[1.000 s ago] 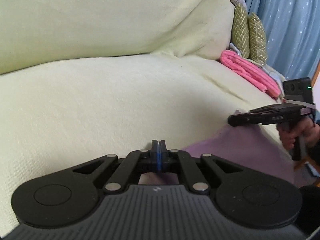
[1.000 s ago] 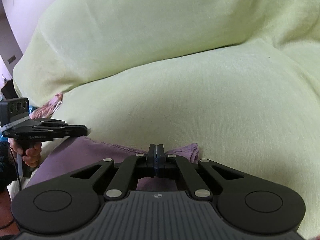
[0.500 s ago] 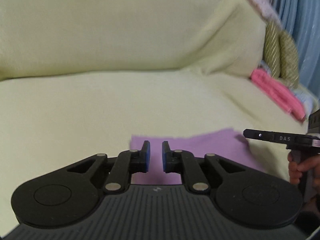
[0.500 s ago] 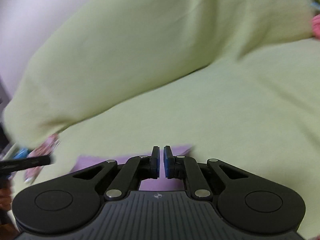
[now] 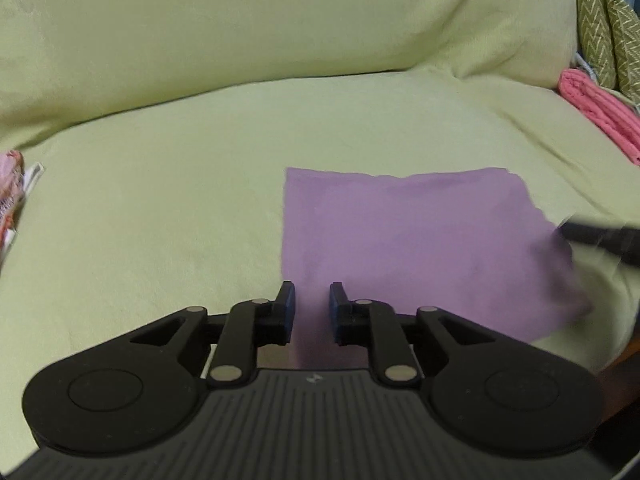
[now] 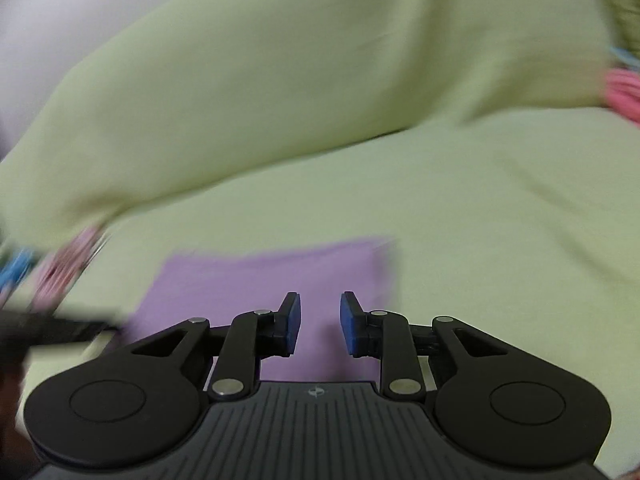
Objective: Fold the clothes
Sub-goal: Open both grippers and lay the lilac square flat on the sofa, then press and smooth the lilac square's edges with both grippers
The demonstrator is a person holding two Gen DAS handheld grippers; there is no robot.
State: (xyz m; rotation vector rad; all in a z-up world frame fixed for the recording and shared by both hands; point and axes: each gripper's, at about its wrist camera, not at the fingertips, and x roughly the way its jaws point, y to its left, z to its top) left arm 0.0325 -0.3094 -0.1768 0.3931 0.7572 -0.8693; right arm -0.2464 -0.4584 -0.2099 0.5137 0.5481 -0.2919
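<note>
A folded purple cloth (image 5: 412, 240) lies flat on the pale green sofa seat (image 5: 160, 184), a soft, roughly rectangular piece with slightly uneven edges. The left gripper (image 5: 311, 308) hovers at its near left corner, fingers parted by a moderate gap with nothing between them; the cloth's left edge runs just past the left finger. The right gripper (image 6: 319, 320) sits over the cloth's near right part, fingers spread a little wider and also empty. Its view is blurred. Far right, a ribbed pink cloth (image 5: 600, 108) lies folded beside green zigzag-patterned cushions (image 5: 604, 24). The sofa cover looks like fine, matte terry.
</note>
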